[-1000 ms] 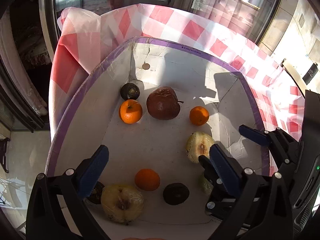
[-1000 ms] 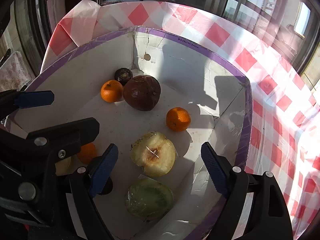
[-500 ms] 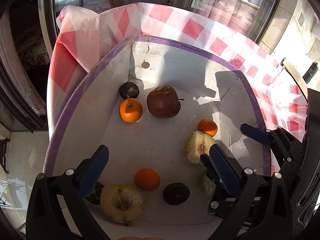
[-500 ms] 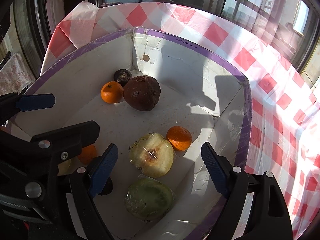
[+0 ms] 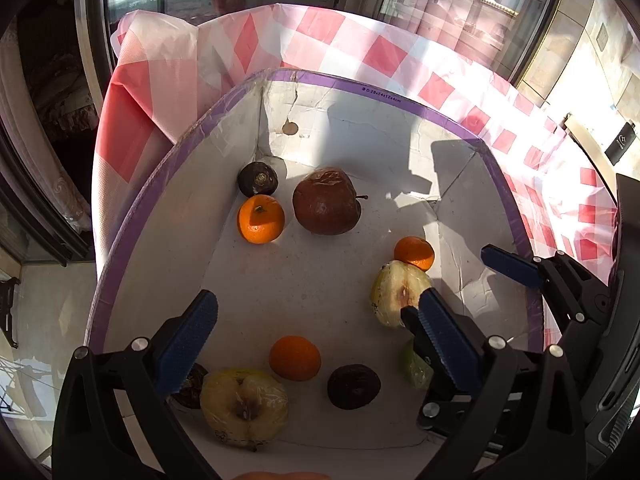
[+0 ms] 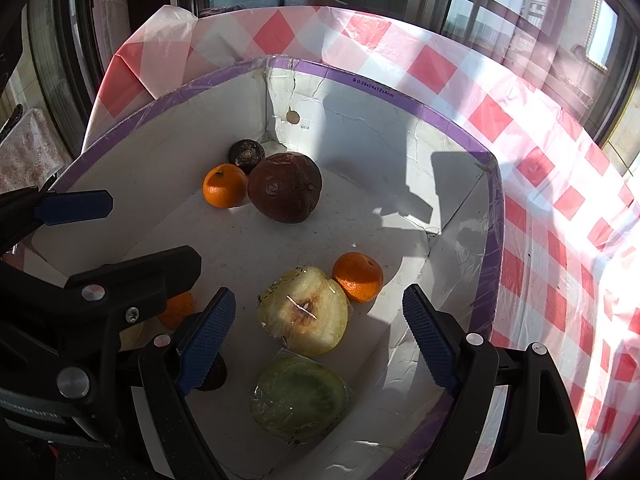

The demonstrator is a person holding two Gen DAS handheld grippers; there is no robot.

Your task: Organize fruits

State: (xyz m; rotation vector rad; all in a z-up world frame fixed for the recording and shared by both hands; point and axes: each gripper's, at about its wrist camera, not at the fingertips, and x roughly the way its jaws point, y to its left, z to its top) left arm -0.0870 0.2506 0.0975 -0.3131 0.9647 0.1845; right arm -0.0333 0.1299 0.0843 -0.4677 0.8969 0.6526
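Box, white cardboard with purple rim (image 6: 486, 216) on checkered counter, holds all fruit | wrapped yellow apple half (image 6: 304, 310) touches small round orange (image 6: 357, 277) | right tongs (image 6: 316, 332) wide, empty, above apple half | left tongs (image 5: 316, 344) wide, empty | advice: descend centred, close gently.

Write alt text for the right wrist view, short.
The open right gripper hovers over a white purple-rimmed box on a red-checked cloth, a wrapped cut apple half between its blue pads. An orange touches that half; a green wrapped half lies nearer.
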